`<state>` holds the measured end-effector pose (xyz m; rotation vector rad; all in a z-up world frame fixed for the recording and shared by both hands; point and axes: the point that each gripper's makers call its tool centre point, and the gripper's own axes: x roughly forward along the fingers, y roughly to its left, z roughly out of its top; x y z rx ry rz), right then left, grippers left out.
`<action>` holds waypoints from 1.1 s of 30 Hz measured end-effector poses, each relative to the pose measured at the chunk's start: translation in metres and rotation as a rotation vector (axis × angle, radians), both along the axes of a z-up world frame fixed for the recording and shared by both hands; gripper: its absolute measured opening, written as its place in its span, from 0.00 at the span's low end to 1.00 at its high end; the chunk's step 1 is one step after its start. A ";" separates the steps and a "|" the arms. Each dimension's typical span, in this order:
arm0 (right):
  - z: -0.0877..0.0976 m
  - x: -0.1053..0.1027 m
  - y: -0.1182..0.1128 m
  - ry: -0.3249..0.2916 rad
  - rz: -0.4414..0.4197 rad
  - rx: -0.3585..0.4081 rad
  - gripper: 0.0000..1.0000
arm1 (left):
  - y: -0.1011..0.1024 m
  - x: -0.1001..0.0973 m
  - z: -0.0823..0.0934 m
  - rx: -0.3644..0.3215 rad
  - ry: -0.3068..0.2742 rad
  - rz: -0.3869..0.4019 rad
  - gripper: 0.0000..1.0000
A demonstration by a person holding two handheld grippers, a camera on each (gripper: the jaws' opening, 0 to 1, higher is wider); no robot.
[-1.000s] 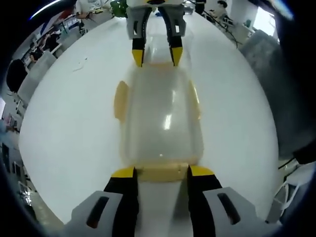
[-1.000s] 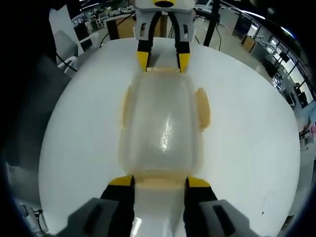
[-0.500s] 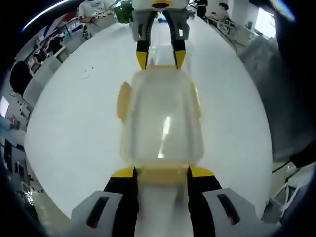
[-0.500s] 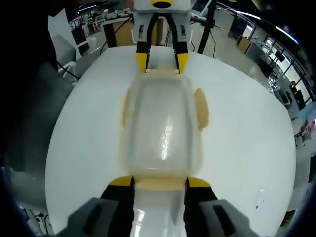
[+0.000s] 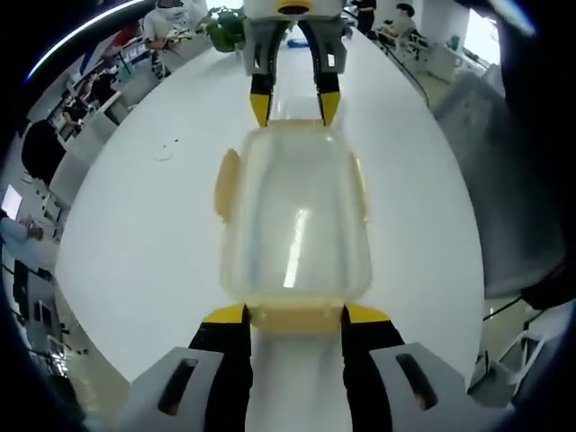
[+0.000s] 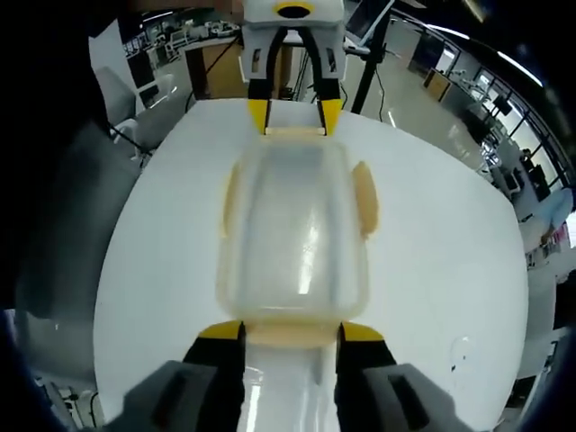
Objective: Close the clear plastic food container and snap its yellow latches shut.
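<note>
At centre frame, the left gripper [image 5: 294,315] and right gripper [image 6: 291,331] each clench an end latch [image 5: 295,317] of the container [image 5: 295,220]; squeezing evenly should snap both.

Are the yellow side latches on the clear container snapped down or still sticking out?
Sticking out. In the left gripper view one side latch flares away from the container; in the right gripper view, the other also stands off the wall.
</note>
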<state>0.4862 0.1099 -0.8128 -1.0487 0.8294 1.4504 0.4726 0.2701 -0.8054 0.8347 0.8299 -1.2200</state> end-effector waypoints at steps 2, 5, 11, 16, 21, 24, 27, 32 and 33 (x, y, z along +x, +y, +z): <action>0.003 -0.002 -0.003 0.000 -0.007 -0.002 0.36 | -0.003 0.001 0.002 -0.002 -0.007 -0.003 0.35; 0.007 -0.003 -0.007 -0.005 -0.010 -0.005 0.36 | -0.007 0.001 0.003 0.008 -0.017 -0.007 0.35; 0.016 -0.006 -0.017 -0.015 -0.008 0.004 0.36 | -0.017 -0.003 0.011 0.009 -0.030 0.004 0.35; 0.020 -0.007 -0.024 -0.027 -0.009 0.008 0.36 | -0.024 -0.004 0.017 0.021 -0.053 0.006 0.35; 0.021 -0.007 -0.031 -0.026 -0.004 0.005 0.36 | -0.031 -0.005 0.019 0.024 -0.056 0.009 0.35; 0.022 -0.006 -0.035 -0.031 -0.003 0.006 0.36 | -0.035 -0.002 0.020 0.029 -0.058 0.015 0.35; 0.023 -0.005 -0.042 -0.031 -0.003 0.001 0.36 | -0.042 -0.002 0.022 0.026 -0.061 0.002 0.35; 0.024 -0.004 -0.052 -0.024 -0.022 0.014 0.36 | -0.051 0.005 0.022 0.033 -0.055 -0.014 0.35; 0.023 -0.002 -0.055 -0.025 -0.025 0.013 0.36 | -0.054 0.007 0.022 0.032 -0.059 -0.015 0.35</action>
